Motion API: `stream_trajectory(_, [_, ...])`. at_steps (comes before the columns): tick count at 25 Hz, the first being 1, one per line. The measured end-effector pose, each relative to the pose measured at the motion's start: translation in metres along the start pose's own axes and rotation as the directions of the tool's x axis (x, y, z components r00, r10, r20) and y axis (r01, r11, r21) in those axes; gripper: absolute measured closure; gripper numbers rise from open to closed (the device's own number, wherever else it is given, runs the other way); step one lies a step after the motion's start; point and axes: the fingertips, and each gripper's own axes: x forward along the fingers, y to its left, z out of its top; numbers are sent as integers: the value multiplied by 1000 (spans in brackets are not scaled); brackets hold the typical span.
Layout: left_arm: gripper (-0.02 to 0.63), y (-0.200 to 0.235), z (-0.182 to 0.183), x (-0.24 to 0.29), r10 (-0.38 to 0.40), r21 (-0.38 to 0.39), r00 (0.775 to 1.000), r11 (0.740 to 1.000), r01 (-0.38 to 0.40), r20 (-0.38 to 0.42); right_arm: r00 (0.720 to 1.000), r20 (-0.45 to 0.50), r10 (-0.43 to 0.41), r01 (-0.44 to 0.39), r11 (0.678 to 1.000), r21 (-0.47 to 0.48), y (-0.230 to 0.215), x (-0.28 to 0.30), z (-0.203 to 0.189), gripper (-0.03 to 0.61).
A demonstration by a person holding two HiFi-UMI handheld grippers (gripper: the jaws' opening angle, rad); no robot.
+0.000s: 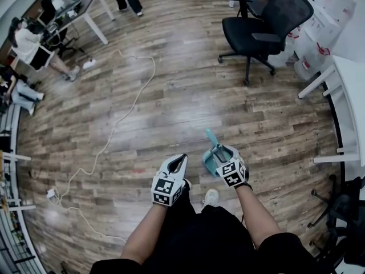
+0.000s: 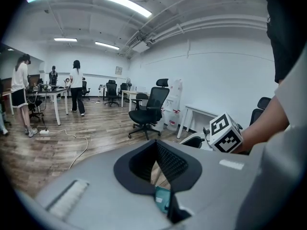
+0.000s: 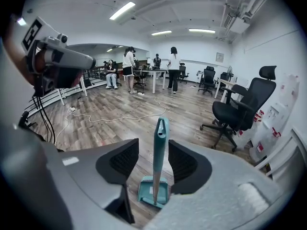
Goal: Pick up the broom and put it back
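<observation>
Your left gripper [image 1: 182, 157] is closed, tips together, on nothing. Your right gripper [image 3: 153, 143] gapes wide; the teal broom [image 3: 160, 128] stands upright between its jaws, untouched, its foot in the teal dustpan [image 3: 145, 194] on the floor. Beyond stands a black office chair [image 3: 237, 111].

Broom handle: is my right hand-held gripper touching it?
Apart. The right gripper view shows the broom handle standing between the open jaws of the right hand-held gripper, with a gap on each side.
</observation>
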Motion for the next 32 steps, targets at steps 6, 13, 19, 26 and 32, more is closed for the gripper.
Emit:
stream_trajectory(6, [596, -14, 12, -5, -5, 13, 1000, 1000, 4, 26, 994, 105, -16, 17, 1000, -16, -1, -42, 28, 378])
stream_trajectory(13, [597, -25, 27, -14, -30, 92, 997, 995, 24, 67, 962, 274, -20, 37, 998, -58, 1, -108, 78, 379])
stream_trajectory(19, [597, -39, 58, -30, -45, 52, 988, 998, 37, 149, 924, 381, -18, 16, 1000, 8, 4, -149, 107, 381])
stream_trajectory(26, [597, -55, 105, -54, -47, 55, 973, 998, 36, 228, 852, 519, -62, 99, 994, -44, 8, -210, 155, 438])
stream_trajectory(32, [597, -76, 130, -64, -85, 122, 956, 991, 53, 281, 789, 607, -98, 170, 984, -62, 8, -248, 179, 491])
